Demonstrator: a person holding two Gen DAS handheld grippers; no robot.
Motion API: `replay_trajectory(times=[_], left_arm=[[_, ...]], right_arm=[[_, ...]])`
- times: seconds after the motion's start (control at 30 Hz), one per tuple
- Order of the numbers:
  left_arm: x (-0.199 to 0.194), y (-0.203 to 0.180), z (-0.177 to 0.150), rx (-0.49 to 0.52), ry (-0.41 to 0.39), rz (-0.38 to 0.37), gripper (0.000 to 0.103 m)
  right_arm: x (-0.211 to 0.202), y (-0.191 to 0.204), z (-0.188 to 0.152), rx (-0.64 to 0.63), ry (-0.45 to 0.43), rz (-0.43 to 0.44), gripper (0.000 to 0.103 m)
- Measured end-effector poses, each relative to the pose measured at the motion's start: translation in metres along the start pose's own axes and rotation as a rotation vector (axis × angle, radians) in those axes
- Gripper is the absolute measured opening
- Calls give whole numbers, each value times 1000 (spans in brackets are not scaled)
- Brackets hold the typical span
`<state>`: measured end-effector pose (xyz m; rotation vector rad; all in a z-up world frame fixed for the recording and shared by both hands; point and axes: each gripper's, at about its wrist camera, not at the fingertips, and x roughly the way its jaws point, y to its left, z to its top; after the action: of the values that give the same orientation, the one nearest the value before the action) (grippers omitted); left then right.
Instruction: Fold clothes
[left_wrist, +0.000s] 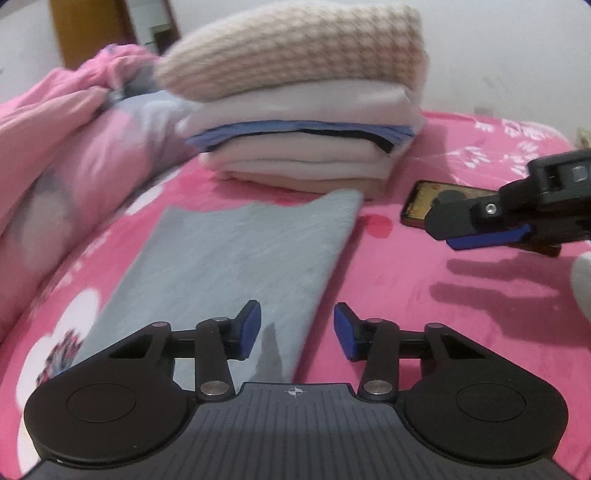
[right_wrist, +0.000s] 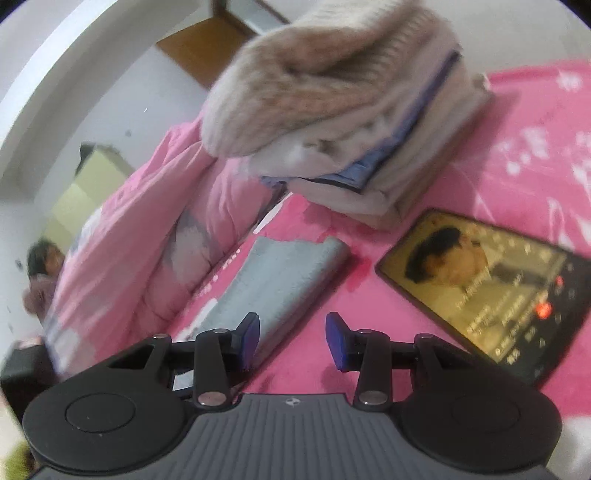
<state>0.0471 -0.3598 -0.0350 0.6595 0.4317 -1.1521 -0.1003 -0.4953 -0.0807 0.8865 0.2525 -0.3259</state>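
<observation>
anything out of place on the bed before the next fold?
Yes: a phone with its screen lit lies on the pink blanket, right of the folded grey cloth and just in front of the stack of folded clothes. It sits in the folding area. The stack's top knit piece overhangs the layers below.

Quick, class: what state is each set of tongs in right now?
Left tongs: open, holding nothing.
Right tongs: open, holding nothing.

Folded cloth (left_wrist: 236, 254) before clothes stack (left_wrist: 295, 107); phone (right_wrist: 491, 288) right.
</observation>
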Motion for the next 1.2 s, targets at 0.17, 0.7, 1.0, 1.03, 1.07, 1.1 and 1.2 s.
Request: replay_trajectory(times=[0.17, 0.7, 1.0, 1.03, 1.07, 1.1, 1.2], left_arm=[[23, -15, 15, 104, -13, -10, 38], [44, 56, 26, -381, -19, -242, 4], [49, 60, 25, -400, -28, -199, 3], [51, 55, 25, -368, -24, -192, 3], [53, 50, 25, -335, -18, -186, 3], [54, 45, 25, -308, -14, -179, 3], [55, 35, 22, -248, -5, -157, 5]], right_arm=[[-4, -12, 4, 75, 1, 21, 43], [0, -35, 2, 189, 54, 52, 43], [-1, -38, 1, 200, 56, 58, 43], [-2, -38, 0, 199, 56, 59, 43], [-2, -37, 0, 199, 56, 60, 43], [-2, -37, 0, 199, 57, 60, 43], [-4, -37, 0, 204, 58, 61, 43]])
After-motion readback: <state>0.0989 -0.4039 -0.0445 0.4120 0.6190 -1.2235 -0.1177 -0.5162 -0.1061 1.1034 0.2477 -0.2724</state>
